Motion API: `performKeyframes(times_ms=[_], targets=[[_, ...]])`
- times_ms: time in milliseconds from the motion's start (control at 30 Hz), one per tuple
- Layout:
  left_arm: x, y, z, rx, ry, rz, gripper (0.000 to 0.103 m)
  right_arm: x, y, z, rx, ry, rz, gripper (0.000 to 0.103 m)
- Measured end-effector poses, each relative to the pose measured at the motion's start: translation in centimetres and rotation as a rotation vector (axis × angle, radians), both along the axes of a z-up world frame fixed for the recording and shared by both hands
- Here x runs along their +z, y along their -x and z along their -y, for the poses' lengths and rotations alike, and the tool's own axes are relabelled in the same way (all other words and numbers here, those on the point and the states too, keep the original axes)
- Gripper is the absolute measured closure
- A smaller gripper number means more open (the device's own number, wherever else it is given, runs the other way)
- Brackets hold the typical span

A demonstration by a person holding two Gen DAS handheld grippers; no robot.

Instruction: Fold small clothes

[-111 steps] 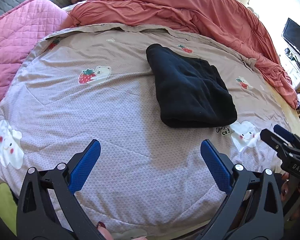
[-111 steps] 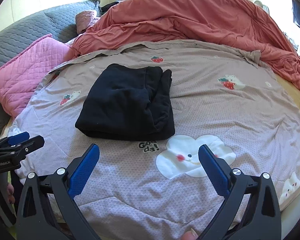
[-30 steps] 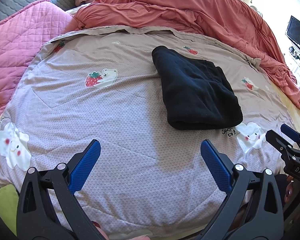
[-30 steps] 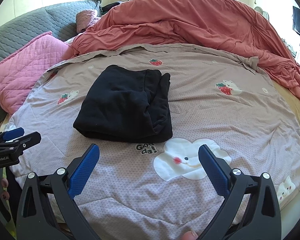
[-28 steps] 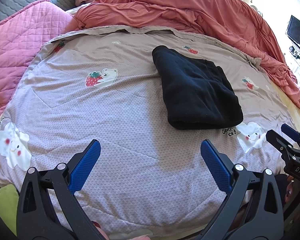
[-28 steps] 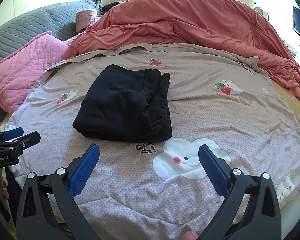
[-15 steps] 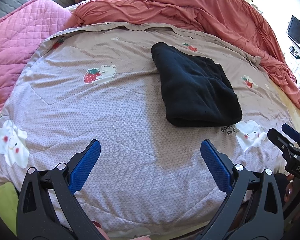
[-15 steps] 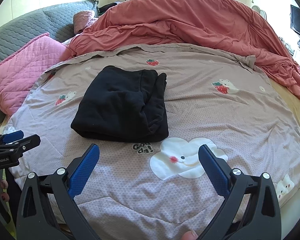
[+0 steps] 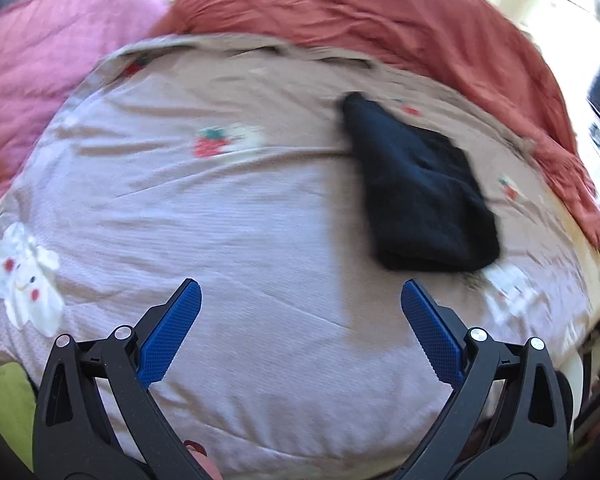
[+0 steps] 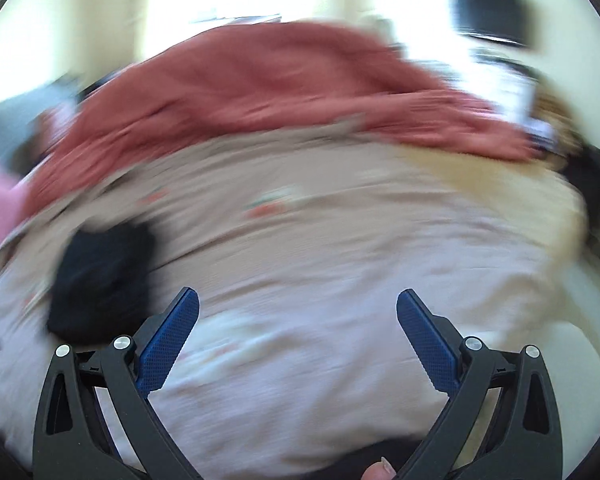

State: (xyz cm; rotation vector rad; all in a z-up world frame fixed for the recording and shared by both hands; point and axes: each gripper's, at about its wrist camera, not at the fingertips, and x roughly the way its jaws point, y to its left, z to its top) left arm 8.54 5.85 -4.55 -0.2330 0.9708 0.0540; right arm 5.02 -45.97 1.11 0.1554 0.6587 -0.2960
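Tongs first: left gripper (image 9: 300, 300) at bottom centre of the left wrist view, blue pads spread wide, nothing between them. Right gripper (image 10: 298, 308) likewise at bottom centre of its view, spread wide and empty. Both hang above the pale printed bedspread (image 9: 228, 216). Folded black garment (image 9: 424, 196) lies flat on the bedspread, right of centre in the left view, well apart from the pads; in the blurred right view it shows at the left edge (image 10: 100, 276). Rust-red duvet (image 9: 380, 20) is heaped across the upper frame. Pink quilted cushion (image 9: 40, 72) sits upper left.
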Motion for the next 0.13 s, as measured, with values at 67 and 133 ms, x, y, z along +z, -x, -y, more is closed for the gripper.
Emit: performKeyframes(times_ms=[67,133], targets=[[-0.7,-1.2,-3.8,0.089,-0.007,-0.021,0.009,-1.3,1.4,7.0,-0.206,0.033,0.003,0.004],[-1.1,-2.3,-7.6,0.188,-0.029,-0.036,0.009,-4.0,3.5,14.7,-0.433,0.028,-0.078,0.004]])
